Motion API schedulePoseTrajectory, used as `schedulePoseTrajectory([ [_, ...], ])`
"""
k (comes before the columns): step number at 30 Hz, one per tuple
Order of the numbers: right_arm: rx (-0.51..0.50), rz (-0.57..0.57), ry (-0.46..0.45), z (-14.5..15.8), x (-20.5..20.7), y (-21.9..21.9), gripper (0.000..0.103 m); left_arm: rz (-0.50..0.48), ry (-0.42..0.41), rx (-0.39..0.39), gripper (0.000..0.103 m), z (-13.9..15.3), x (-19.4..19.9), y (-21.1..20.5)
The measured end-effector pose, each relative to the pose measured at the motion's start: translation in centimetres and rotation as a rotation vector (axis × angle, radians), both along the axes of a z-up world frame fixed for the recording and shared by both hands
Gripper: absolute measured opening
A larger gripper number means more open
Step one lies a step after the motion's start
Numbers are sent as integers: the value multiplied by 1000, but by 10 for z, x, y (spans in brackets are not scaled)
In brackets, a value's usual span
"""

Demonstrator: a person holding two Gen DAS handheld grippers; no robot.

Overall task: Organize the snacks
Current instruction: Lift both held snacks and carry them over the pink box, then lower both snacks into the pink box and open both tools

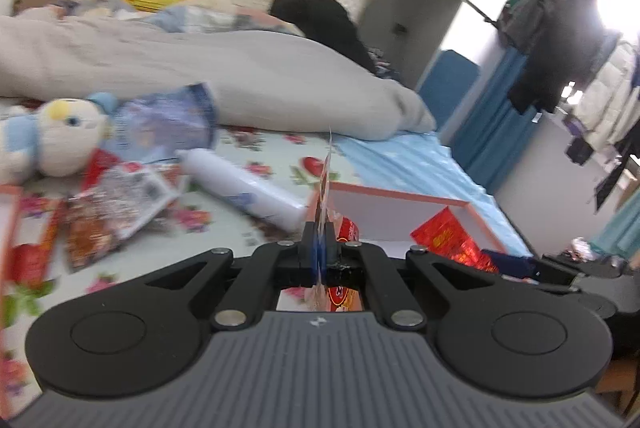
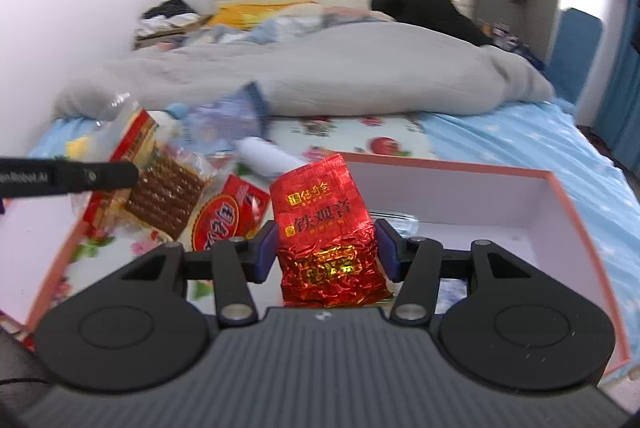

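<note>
Left hand-held gripper [image 1: 319, 248]: jaws pressed together on the thin edge of a wafer pack [image 1: 323, 188], seen edge-on there; the right view shows the pack [image 2: 168, 188] hanging off that gripper's tip. Right hand-held gripper [image 2: 326, 248]: jaws half spread, pinching a red tea pouch [image 2: 320, 212] by its sides, foil crumpled between the pads.

Both loads are in the air over the bed [image 2: 520, 148]. The pink-rimmed box [image 2: 460, 196] sits just ahead of and under the right gripper, white interior mostly bare, something clear at the back wall. A red round-logo pack [image 2: 228, 216] hangs below the wafer pack; can't tell if it's held. Loose snacks still on the sheet: foil packs [image 1: 116, 200], white tube [image 1: 240, 188], blue bag [image 1: 164, 124], next to a plush toy [image 1: 52, 136].

Risks, my read:
- Left grip is on a slippery seam only; the pack's weight hangs off one edge. A fast swing could pull it out.
- Tea pouch is soft foil; it can slump or twist in the jaws and miss the box on release.
- Both views are motion-blurred, so speed looks high; the two grippers are close together, so a clash near the box rim is possible.
</note>
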State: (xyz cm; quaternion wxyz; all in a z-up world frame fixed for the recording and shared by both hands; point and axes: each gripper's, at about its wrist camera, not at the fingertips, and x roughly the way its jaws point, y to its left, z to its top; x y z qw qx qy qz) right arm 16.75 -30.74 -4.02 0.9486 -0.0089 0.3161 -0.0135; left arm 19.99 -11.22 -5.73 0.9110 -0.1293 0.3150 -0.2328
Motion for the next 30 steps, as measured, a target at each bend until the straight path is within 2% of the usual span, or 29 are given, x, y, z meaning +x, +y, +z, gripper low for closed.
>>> schedulePoseTrajectory([
  [4, -19, -68, 24, -10, 7, -33, 54, -71, 12, -23, 2, -8, 23, -45],
  [12, -58, -188, 126, -44, 20, -85, 54, -176, 96, -82, 2, -48, 65, -116],
  [20, -71, -254, 234, -69, 37, -109, 55, -212, 208, -88, 4, -96, 98, -146],
  [21, -67, -262, 242, -71, 38, -110, 55, -213, 226, -83, 11, -101, 102, -145],
  [22, -62, -273, 251, -72, 38, -113, 55, -219, 244, -81, 24, -106, 106, -144],
  [23, -56, -287, 262, -73, 39, -114, 59, -219, 255, -83, 33, -110, 109, -142],
  [24, -54, -302, 266, -73, 40, -116, 68, -214, 254, -88, 56, -113, 111, -138],
  [26, -61, -331, 270, -72, 39, -116, 80, -238, 236, -125, 64, -113, 111, -127],
  [27, -66, -342, 271, -70, 38, -114, 80, -233, 229, -127, 68, -114, 112, -123],
  [30, -60, -368, 276, -64, 39, -104, 80, -256, 229, -172, 68, -112, 115, -106],
])
